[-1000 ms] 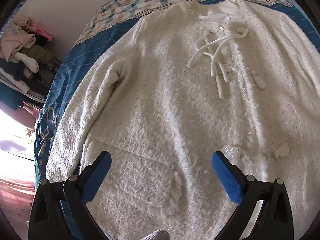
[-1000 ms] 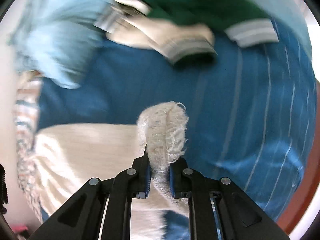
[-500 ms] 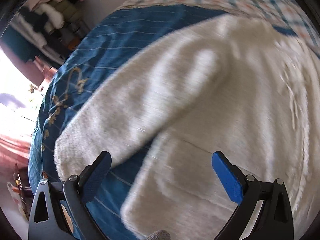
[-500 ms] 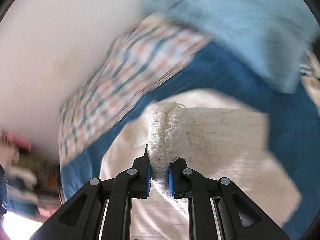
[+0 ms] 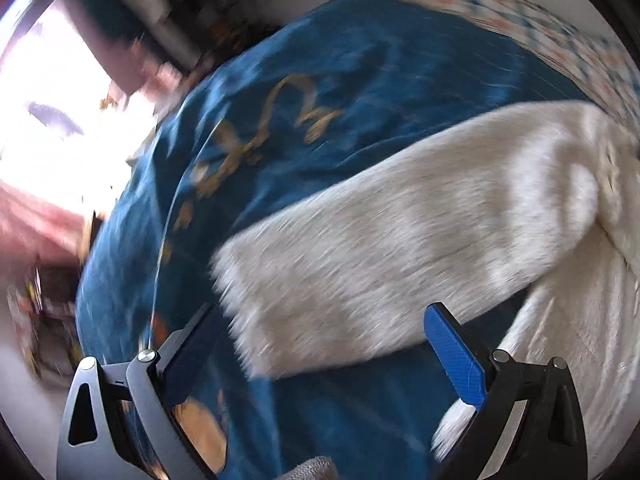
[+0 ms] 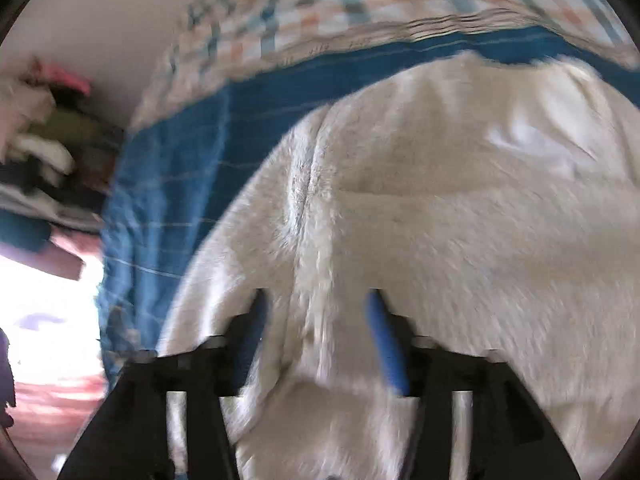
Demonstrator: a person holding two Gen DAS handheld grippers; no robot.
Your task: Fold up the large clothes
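Left wrist: left gripper (image 5: 328, 344) wide open, holds nothing, above the cuff end of the white cardigan's sleeve (image 5: 400, 248), which lies across the blue bedspread (image 5: 340, 80). Blurred.

Right wrist: right gripper (image 6: 316, 340) jaws apart, cardigan (image 6: 440, 220) fabric between them, no grip visible. Cardigan spread on bedspread (image 6: 168, 184); plaid sheet (image 6: 320, 8) behind.

Bed with blue cover (image 5: 360, 80) and checked blanket (image 6: 360, 12) along its far edge; pale wall (image 6: 120, 12) behind; piled clothes (image 6: 44, 140) and bright daylight (image 5: 52, 128) at left.
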